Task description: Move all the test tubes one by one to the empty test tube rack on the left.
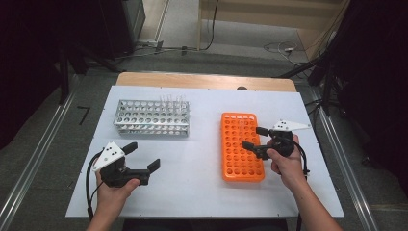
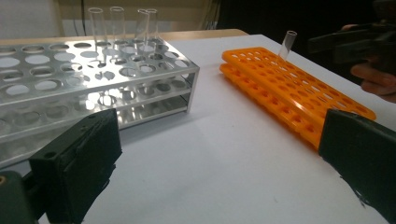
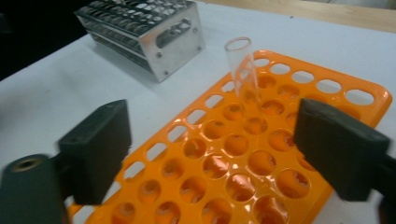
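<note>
An orange tube rack (image 1: pixel 242 166) lies flat at the right of the white board; one clear glass tube (image 3: pixel 243 74) stands tilted in a hole near its far end. My right gripper (image 1: pixel 253 137) hovers over that rack's right side, jaws open, nothing between them, the tube just beyond them. My right gripper (image 3: pixel 217 149) frames the orange rack (image 3: pixel 224 163). My left gripper (image 1: pixel 143 155) is open and empty at the front left, pointing toward the metal rack (image 1: pixel 151 118). Several clear tubes (image 2: pixel 121 28) stand at the back of the metal rack (image 2: pixel 70 79).
The white board (image 1: pixel 202 183) lies on a wooden table (image 1: pixel 207 79). Bare board separates the two racks and lies in front of them. Cables trail on the floor behind the table (image 1: pixel 279 48). A metal rail runs along each side of the table.
</note>
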`<action>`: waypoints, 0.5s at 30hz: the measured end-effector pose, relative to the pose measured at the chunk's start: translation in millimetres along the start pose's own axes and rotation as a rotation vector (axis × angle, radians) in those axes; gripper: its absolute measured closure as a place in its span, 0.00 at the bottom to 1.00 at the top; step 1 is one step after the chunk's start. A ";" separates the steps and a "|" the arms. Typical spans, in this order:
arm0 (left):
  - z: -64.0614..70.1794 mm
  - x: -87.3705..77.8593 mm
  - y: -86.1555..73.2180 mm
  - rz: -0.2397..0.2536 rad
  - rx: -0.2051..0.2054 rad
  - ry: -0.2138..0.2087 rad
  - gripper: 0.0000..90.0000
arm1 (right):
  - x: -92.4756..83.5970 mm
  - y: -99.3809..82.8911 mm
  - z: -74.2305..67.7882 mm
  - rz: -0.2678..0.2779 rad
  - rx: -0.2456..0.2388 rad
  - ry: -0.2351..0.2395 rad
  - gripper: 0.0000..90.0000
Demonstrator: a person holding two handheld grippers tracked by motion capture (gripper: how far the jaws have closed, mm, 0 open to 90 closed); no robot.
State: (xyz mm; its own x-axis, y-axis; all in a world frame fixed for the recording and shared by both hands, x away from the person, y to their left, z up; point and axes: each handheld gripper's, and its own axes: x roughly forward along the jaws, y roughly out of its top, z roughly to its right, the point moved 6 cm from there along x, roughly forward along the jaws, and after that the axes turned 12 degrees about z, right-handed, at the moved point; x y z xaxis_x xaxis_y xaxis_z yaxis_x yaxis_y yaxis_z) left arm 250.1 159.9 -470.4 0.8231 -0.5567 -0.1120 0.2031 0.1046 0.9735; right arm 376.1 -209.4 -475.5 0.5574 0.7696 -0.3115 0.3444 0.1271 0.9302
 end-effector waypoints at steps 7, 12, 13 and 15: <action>7.1 -1.2 -2.8 -0.006 -0.007 -0.014 0.00 | 24.9 -5.3 11.6 -0.051 -0.032 -0.085 0.44; 8.4 0.1 -4.0 -0.009 -0.009 -0.017 0.00 | 37.9 -10.1 18.4 -0.093 -0.079 -0.101 0.60; 8.2 0.0 -4.4 -0.010 -0.008 -0.016 0.00 | 39.7 -10.7 19.3 -0.098 -0.081 -0.105 0.63; 7.6 -0.2 -5.2 -0.013 -0.013 -0.018 0.00 | 42.3 -11.1 20.4 -0.103 -0.091 -0.108 0.66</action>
State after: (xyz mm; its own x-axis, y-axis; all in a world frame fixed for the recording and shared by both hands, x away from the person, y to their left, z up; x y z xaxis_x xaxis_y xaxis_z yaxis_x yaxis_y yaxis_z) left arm 244.9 153.2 -473.9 0.8105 -0.5730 -0.1210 0.2207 0.1074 0.9694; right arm 411.3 -191.0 -503.0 0.6022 0.6783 -0.4210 0.3369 0.2622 0.9043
